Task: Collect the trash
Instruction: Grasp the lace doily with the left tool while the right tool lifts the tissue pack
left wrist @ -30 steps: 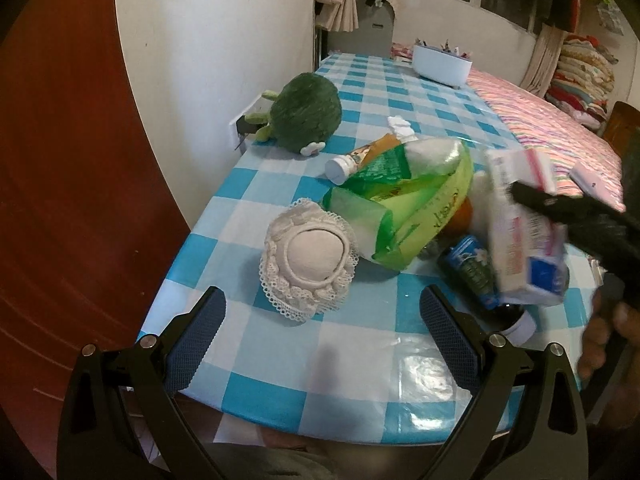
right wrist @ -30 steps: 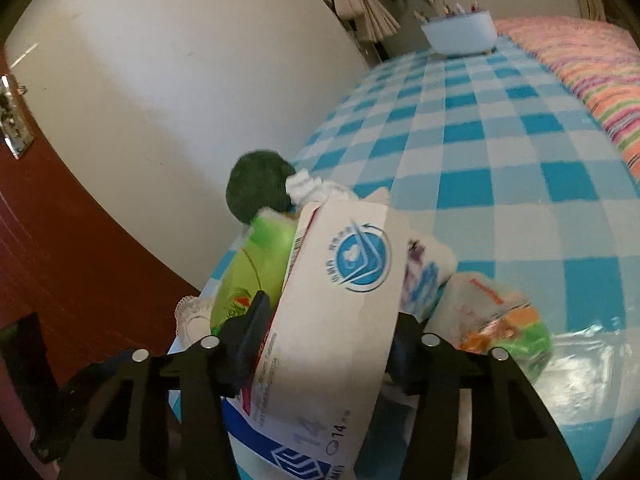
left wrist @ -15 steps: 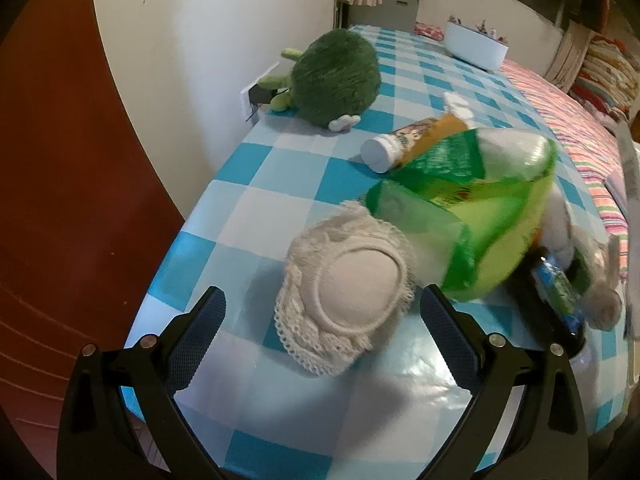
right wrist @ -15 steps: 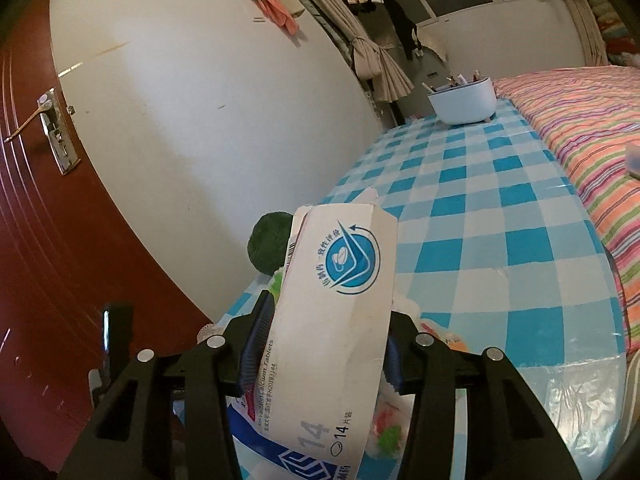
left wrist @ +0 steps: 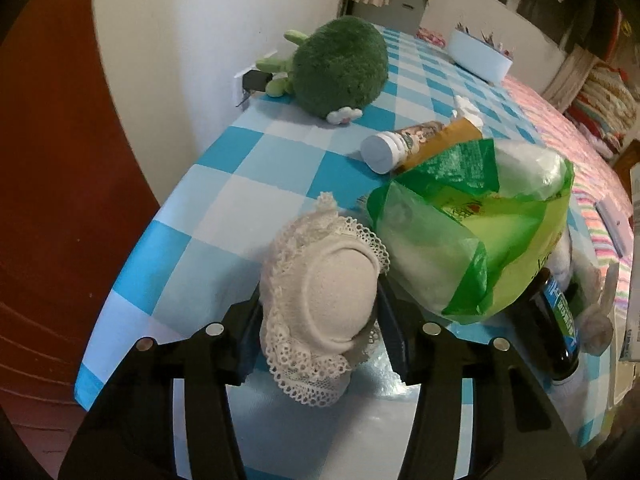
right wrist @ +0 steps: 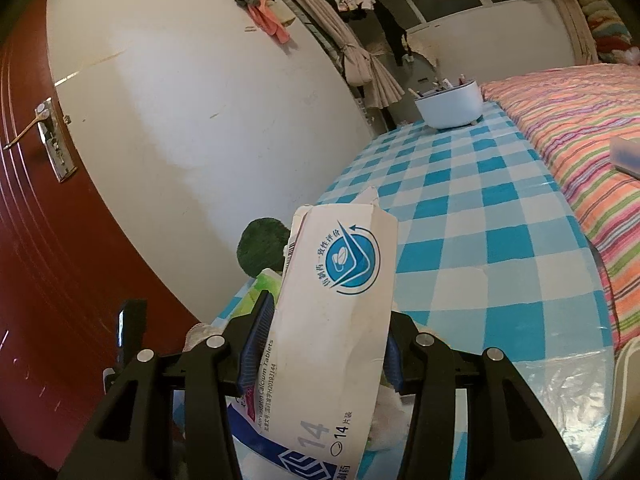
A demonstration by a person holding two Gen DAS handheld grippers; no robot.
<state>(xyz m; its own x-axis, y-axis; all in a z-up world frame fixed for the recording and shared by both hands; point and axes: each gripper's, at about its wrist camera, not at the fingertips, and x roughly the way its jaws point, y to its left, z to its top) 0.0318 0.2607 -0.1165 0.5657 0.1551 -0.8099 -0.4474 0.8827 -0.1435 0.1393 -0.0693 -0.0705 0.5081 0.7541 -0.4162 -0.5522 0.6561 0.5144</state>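
**Both claws on trash at the near end of the checked surface**

The left claw (left wrist: 318, 320) is closing around a cream lace-edged pad (left wrist: 320, 304), with its two fingers on either side of the pad and pressing against its frilled rim. The pad lies near the front edge of the blue-and-white checked surface (left wrist: 248, 184), toward the near left corner.

Touching the pad's right side is a crumpled green plastic bag (left wrist: 480, 236), which sits over other clutter. A dark bottle with a blue label (left wrist: 560, 320) pokes out from under the bag toward the front edge. Behind the bag lies a tube with a white cap (left wrist: 416, 146), tipped on its side with the cap toward the wall edge. Further back along the wall edge sits a green plush toy (left wrist: 340, 68), and a white bowl (left wrist: 480, 54) stands near the far end.

The right claw (right wrist: 320, 344) is partly closed and grips a white medicine box (right wrist: 336, 320) with a round blue logo; both fingers press the box's sides. The box stands tilted, held above the near end of the surface, its torn top flap pointing up. Behind it, the plush toy and a bit of the green bag show. A striped bed (right wrist: 560, 128) runs along the surface's right edge, and a red door (right wrist: 48, 200) stands to the left.
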